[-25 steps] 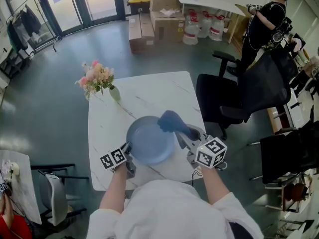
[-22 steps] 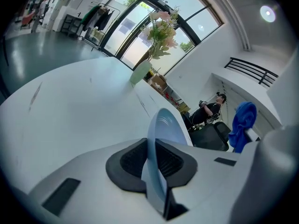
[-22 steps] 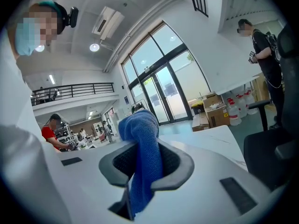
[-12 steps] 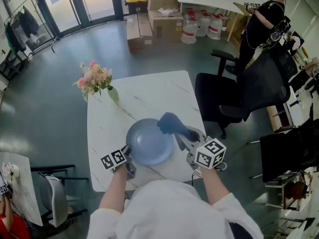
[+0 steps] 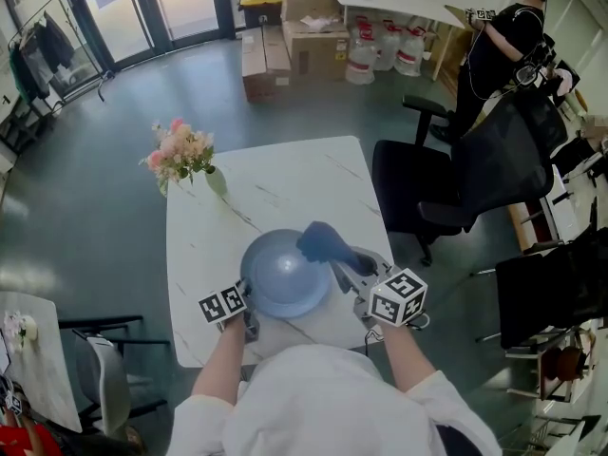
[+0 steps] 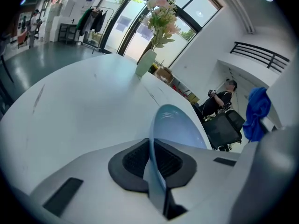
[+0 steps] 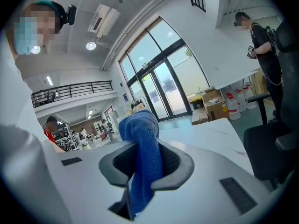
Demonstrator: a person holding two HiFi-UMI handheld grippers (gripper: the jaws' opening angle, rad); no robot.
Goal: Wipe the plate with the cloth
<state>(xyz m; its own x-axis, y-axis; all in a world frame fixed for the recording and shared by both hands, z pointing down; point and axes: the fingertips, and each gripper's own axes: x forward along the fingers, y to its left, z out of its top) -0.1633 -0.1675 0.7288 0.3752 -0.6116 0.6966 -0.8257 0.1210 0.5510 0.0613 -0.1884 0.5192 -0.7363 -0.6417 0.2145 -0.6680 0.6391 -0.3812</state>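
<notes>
Head view shows a grey-blue plate — tilted — and darker blue cloth.

The plate looked smooth and glossy, pale blue. The cloth was a rough, looped blue terry fabric. The desk had a polished white marble-look top. The left tool and right tool had matt white plastic bodies with ribbed black pads.
</notes>
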